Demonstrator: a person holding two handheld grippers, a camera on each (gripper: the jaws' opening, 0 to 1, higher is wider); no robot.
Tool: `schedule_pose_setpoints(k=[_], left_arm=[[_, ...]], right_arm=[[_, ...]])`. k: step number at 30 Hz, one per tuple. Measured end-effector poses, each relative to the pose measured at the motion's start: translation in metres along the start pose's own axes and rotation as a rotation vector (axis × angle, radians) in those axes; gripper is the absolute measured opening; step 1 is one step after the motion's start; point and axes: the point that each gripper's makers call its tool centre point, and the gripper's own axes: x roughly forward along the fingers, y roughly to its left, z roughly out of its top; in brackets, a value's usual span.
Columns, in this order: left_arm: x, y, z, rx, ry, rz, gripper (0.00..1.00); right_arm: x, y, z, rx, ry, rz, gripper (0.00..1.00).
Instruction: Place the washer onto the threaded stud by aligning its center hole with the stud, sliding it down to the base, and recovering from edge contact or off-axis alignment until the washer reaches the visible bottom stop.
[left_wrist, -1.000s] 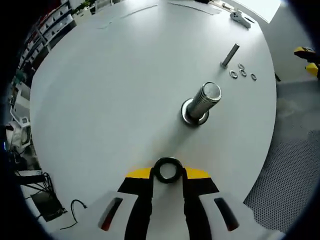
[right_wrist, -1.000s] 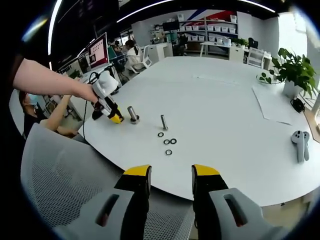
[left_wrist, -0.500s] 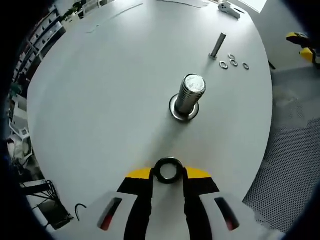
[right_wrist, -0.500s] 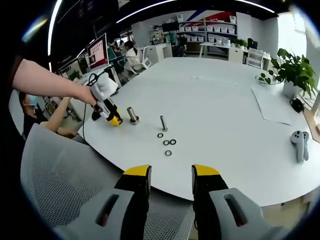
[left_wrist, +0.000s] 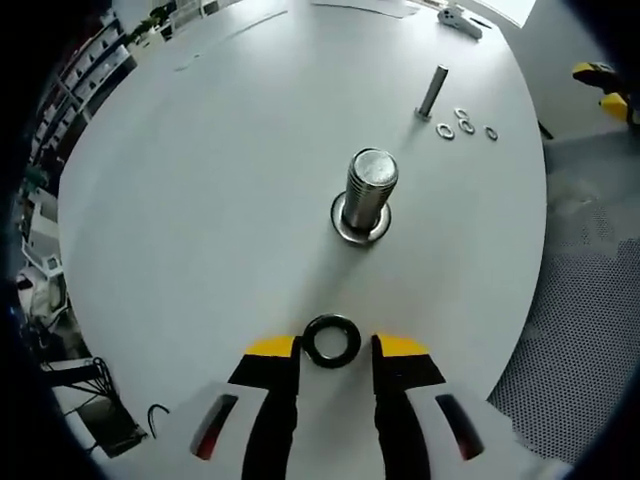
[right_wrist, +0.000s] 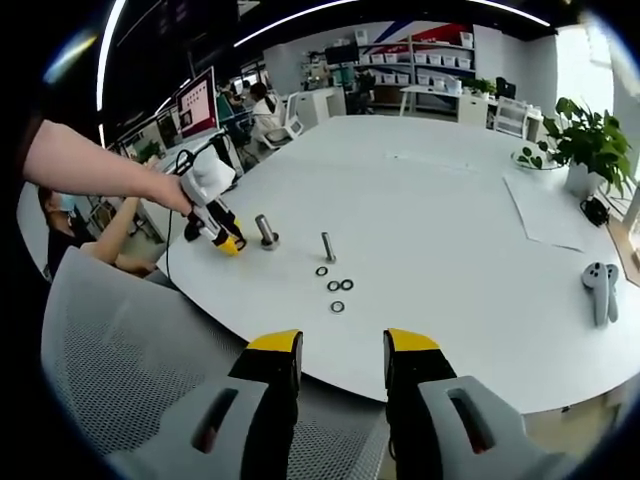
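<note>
One black ring washer (left_wrist: 332, 340) between parted left gripper (left_wrist: 335, 347) jaws, near table (left_wrist: 200, 200) edge; threaded steel stud (left_wrist: 366, 194) upright; right gripper (right_wrist: 337, 345) spread, empty.

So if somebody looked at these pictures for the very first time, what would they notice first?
Probably the fat shiny threaded stud standing upright in the middle of the big white table. Just below it in the left gripper view, a black washer sits between the yellow tips of the left gripper. In the right gripper view, a person's hand holds that gripper at the table's edge, beside a thin bolt and some small rings.
</note>
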Motion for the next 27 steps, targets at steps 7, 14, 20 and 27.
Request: schedule_pose_setpoints(k=[7,14,20,27], left_arm=[[-0.0006,0.0035,-0.0008,0.003,0.009,-0.004,0.22],[-0.0008,0.0029,-0.0009,-0.029,-0.004,0.006,0.20],[-0.0034,0.0015,0.0010,-0.065,-0.060,0.010,0.20],[-0.0046,0.0022,0.0014,-0.084,-0.067,0.002,0.19]], right_arm=[[-0.0021,0.0001,0.0016,0.003,-0.003,-0.001,0.35],[-0.0011,-0.0001,0.0014,0.004,-0.003,0.000,0.35],[-0.0015,0.0009,0.0016,0.003,-0.001,0.004,0.35],[-0.0010,0.0008,0.0007,0.004,0.002,0.005,0.35]])
